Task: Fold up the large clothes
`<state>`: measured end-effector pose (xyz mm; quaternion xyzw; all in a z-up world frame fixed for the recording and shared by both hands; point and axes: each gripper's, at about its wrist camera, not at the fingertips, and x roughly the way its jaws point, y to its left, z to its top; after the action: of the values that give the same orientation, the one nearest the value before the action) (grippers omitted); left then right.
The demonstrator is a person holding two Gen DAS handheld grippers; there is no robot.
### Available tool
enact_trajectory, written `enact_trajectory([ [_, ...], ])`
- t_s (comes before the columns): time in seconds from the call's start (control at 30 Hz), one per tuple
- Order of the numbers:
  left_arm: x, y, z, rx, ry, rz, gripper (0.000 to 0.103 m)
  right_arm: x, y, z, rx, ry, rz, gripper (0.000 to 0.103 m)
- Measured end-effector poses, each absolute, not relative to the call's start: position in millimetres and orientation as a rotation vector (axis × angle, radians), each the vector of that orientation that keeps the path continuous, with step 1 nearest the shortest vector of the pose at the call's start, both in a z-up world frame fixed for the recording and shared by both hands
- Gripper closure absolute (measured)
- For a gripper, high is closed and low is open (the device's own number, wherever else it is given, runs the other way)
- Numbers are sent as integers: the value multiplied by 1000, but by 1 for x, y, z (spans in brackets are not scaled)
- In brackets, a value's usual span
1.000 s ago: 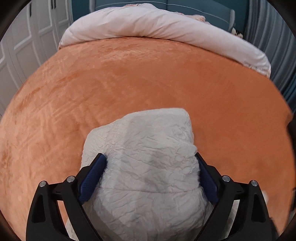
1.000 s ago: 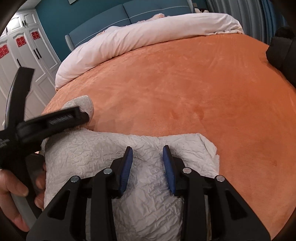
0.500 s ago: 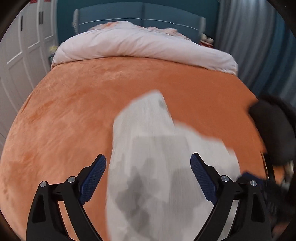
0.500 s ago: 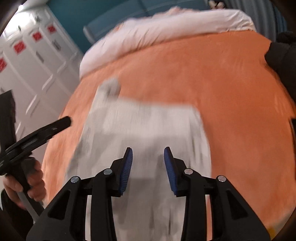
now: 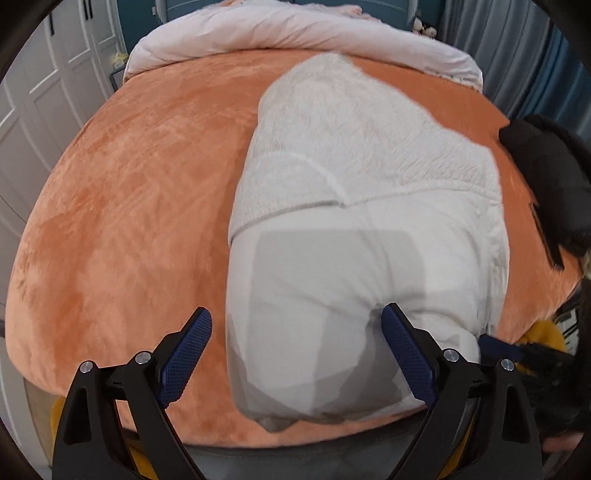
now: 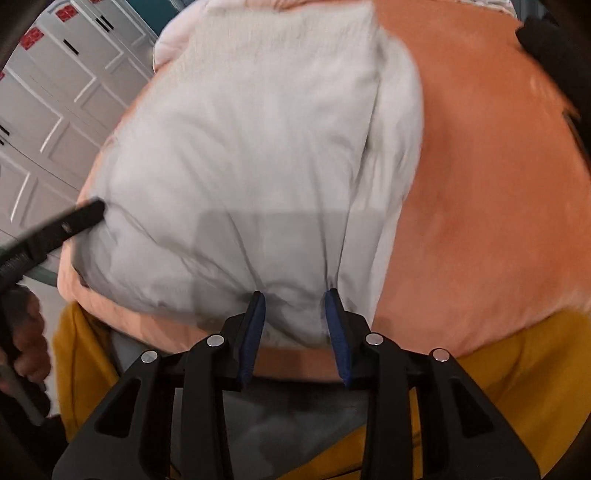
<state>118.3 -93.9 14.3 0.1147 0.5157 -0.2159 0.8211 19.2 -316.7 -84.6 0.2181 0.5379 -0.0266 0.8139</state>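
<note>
A cream crinkled garment lies as a folded bundle on the orange bedspread, its near end at the bed's front edge. My left gripper stands wide open over that near end. Its right pad touches the cloth, while the left pad hangs over bare bedspread. In the right wrist view the garment stretches away from my right gripper, which is shut on a bunched fold at the near edge. One black finger of the left gripper rests against the garment's left side.
A pale pink duvet is rolled across the head of the bed. White wardrobe doors stand to the left and grey curtains to the right. A black item lies at the bed's right edge. Yellow clothing and a hand show below the bed's front edge.
Both grippers drew back toward the bed's front edge and the garment slid with them. The bed's edge and yellow clothing have come into view. The garment has shifted right between the left gripper's fingers.
</note>
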Motion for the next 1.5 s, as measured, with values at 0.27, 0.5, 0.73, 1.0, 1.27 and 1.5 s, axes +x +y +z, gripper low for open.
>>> enact_trajectory([
  [0.27, 105, -90, 20, 254, 1105, -432, 12, 19, -334, -20, 478, 1007, -129, 65],
  [0.5, 103, -85, 31, 231, 1110, -427, 13, 27, -378, -19, 587, 980, -218, 40],
  [0.73, 152, -50, 52, -18, 1131, -463, 12, 42, -397, -42, 680, 1048, -207, 33],
  [1.0, 221, -50, 10, -276, 1307, -552, 12, 81, -404, -66, 850, 1098, -94, 33],
  [1.27, 232, -73, -25, -314, 1356, -640, 5, 113, -406, -106, 1005, 1108, 46, 8],
  [1.5, 218, -79, -11, -272, 1211, -675, 28, 133, -395, -104, 1020, 985, 146, 60],
])
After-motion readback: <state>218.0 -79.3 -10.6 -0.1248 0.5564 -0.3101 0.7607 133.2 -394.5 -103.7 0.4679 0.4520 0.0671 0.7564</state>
